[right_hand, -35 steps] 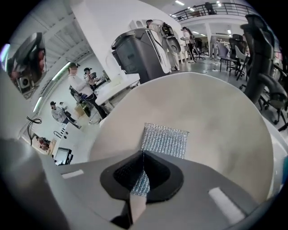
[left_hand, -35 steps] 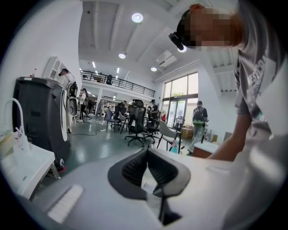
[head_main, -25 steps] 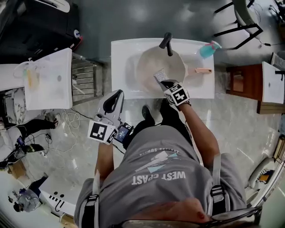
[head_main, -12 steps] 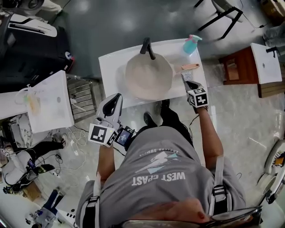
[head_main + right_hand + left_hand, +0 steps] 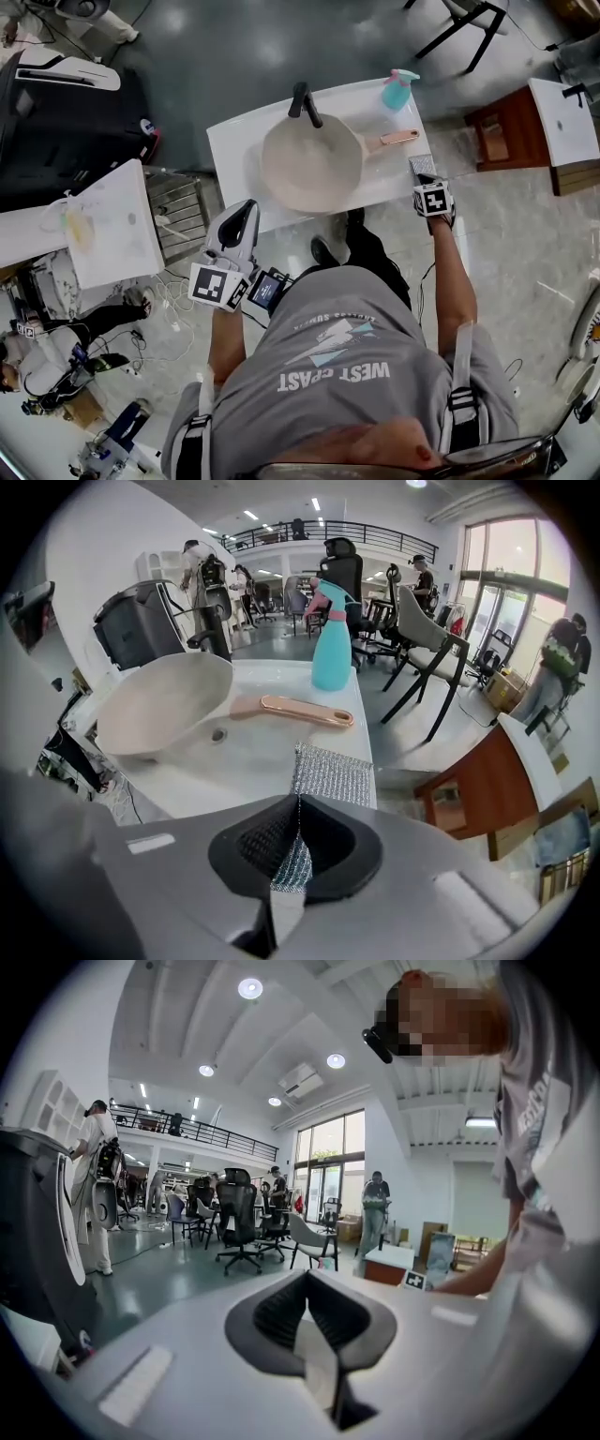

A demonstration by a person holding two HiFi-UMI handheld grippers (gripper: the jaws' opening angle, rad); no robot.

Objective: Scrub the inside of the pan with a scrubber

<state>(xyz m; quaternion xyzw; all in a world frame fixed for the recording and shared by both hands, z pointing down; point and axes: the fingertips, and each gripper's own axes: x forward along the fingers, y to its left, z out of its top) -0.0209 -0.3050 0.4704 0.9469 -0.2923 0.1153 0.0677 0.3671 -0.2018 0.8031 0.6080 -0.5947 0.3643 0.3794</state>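
A beige pan with a copper handle lies in the white sink, under the black faucet. My right gripper is shut on a silver mesh scrubber off the sink's right front corner, just past the handle's end. In the right gripper view the scrubber sticks out of the gripper, with the pan to the left and apart from it. My left gripper hangs below the sink's front edge, shut with nothing in it; its own view shows the gripper pointing into the room.
A teal spray bottle stands at the sink's back right corner. A white table and a metal rack are to the left, a wooden cabinet to the right, a black chair behind.
My right gripper has carried the scrubber from over the pan's near rim to the right, past the handle to the sink's right corner. The left gripper has barely moved.
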